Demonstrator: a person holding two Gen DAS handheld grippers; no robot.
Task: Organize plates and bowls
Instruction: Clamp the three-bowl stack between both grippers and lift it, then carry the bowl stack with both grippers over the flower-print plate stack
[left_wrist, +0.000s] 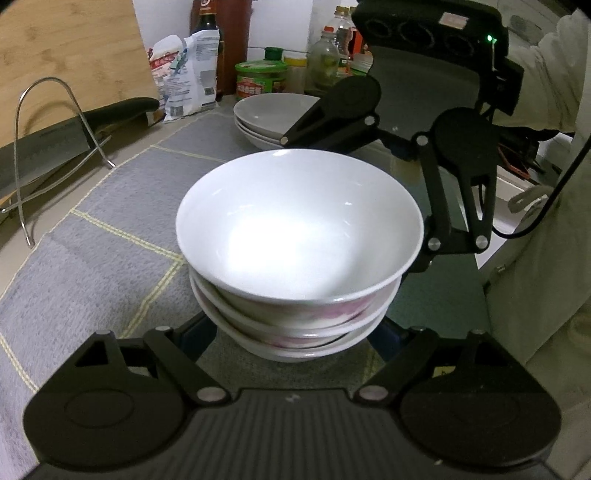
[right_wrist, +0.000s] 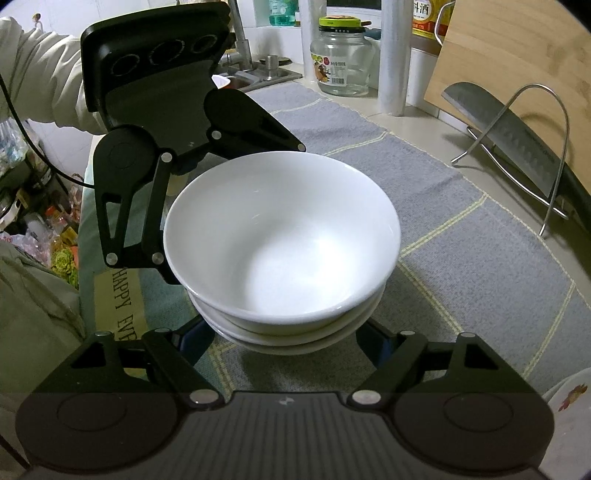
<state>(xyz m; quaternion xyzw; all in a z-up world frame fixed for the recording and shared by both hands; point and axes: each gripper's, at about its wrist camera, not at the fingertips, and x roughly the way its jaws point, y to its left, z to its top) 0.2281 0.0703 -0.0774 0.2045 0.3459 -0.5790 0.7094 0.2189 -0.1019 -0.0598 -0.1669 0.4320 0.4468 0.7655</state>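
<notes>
Three stacked bowls (left_wrist: 299, 258), glazed, slippery and breakable, sat clamped low between both tools (left_wrist: 291, 343) (right_wrist: 291, 339), best held beneath.

Grey mat (left_wrist: 110, 266) on, seemingly, countertop (right_wrist: 413, 122).

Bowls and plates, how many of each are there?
Bowls in the stack: 3
Plates piled behind them: 3, as far as the rims show
Plate with a printed pattern at the right wrist view's edge: 1
Total: 7
</notes>
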